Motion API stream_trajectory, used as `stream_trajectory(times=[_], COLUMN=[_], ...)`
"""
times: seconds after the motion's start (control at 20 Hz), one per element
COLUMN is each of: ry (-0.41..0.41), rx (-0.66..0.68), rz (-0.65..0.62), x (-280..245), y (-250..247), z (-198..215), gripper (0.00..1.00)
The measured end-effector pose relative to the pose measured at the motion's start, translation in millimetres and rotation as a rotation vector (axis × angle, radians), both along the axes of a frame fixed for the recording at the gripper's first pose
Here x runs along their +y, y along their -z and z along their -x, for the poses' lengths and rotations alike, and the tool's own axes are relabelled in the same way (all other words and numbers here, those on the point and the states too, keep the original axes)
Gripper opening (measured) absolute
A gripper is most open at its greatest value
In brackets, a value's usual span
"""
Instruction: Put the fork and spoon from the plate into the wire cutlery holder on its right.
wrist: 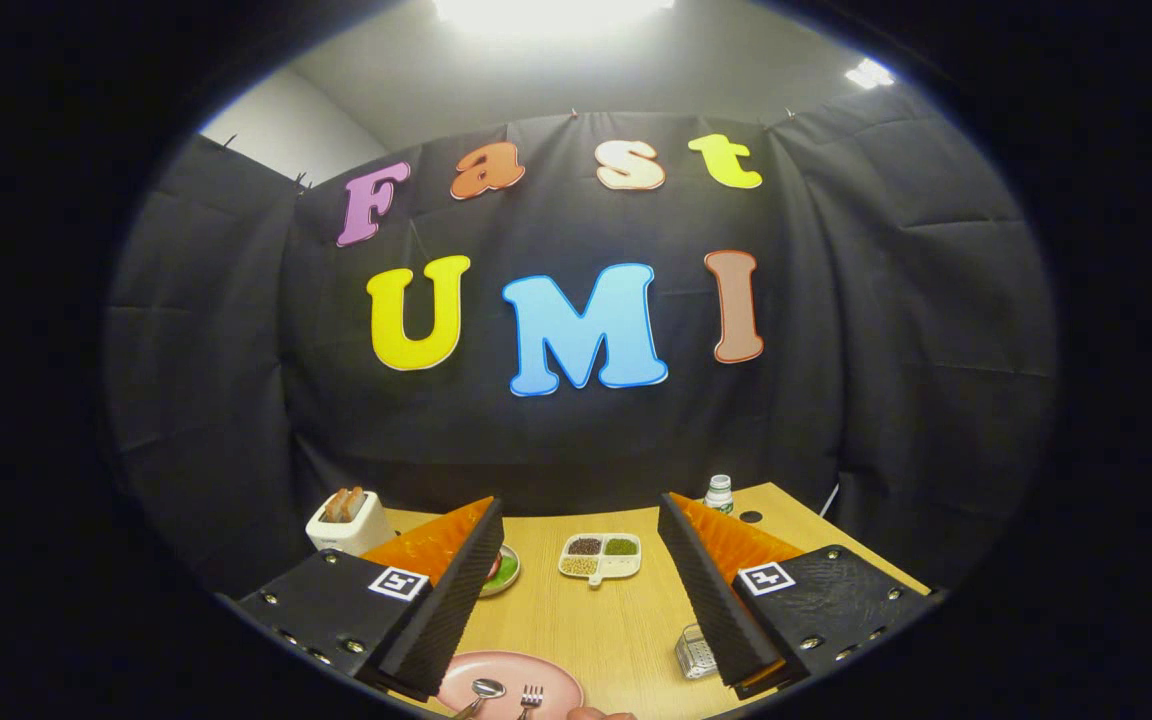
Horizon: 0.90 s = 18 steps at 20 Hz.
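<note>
Gripper (pixel 581 590) fingers spread wide, empty, above pink plate (pixel 511 682) holding spoon (pixel 484 690) and fork (pixel 530 697); thin handles could slip when pinched.

plate (pixel 536 672) – pink | toaster (pixel 348 527) – white | table (pixel 616 620) – light wood grain

A: Entry one: marks on the tool (pixel 580 500)?
B: Two square black-and-white coded tags, one on the housing behind each finger: left tag (pixel 397 583), right tag (pixel 767 578). Block patterns only; no letter or digit can be read from them. Fingers spread wide apart, holding nothing.
A: Entry two: labelled goods on the surface (pixel 616 630)?
B: One small white bottle (pixel 719 493) at the far edge, beyond the right finger. Its print is too small to make out.
A: Legible wording, in total?
B: None.
</note>
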<state>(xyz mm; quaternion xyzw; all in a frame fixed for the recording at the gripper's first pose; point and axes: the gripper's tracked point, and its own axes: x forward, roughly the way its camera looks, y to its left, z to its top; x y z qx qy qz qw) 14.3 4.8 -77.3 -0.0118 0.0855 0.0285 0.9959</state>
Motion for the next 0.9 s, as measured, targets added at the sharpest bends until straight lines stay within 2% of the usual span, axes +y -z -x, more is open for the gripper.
stream_trajectory(times=[0.5, 0.8, 0.9], ry=[-0.097, -0.139, -0.144], rx=[0.344, 0.534, 0.631], rz=[0.056, 0.047, 0.025], x=[23.7, 38.1, 46.7], y=[144.3, 218.5, 246.9], z=[-0.8, 11.0, 29.2], gripper=[0.97, 0.97, 0.97])
